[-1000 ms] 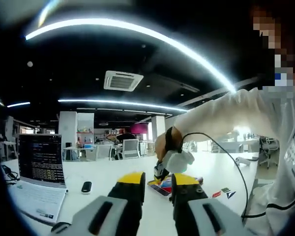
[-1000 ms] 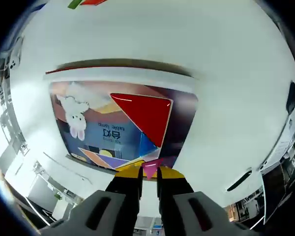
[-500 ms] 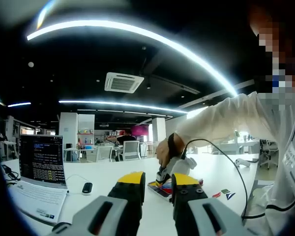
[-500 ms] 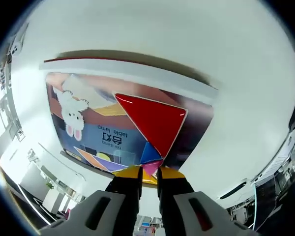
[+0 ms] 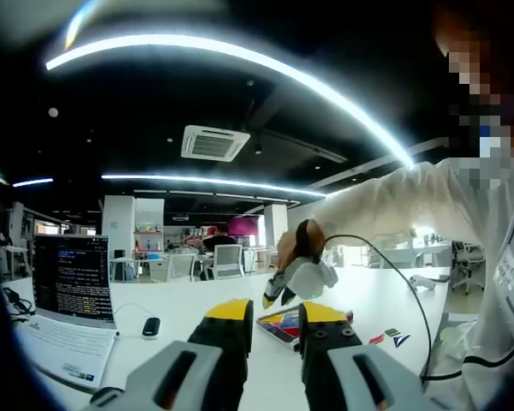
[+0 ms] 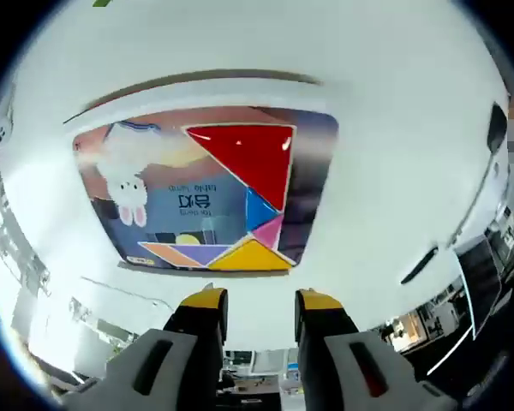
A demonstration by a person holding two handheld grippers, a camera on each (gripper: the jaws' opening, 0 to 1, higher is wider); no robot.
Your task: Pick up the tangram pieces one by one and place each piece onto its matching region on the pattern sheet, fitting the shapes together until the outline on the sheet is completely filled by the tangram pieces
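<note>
Both tongs [image 5: 271, 318] [image 6: 255, 301] open, empty; pattern sheet [image 6: 154, 205] holds red triangle [image 6: 248, 154], pink piece [image 6: 270, 231].

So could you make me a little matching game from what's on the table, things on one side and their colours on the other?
Things:
1. big triangle on the picture sheet
2. small triangle beside it
3. wide triangle at the sheet's near edge
4. rabbit drawn on the sheet

Colours:
A. white
B. yellow
C. red
D. blue

Pairs: 1-C, 2-D, 3-B, 4-A
</note>
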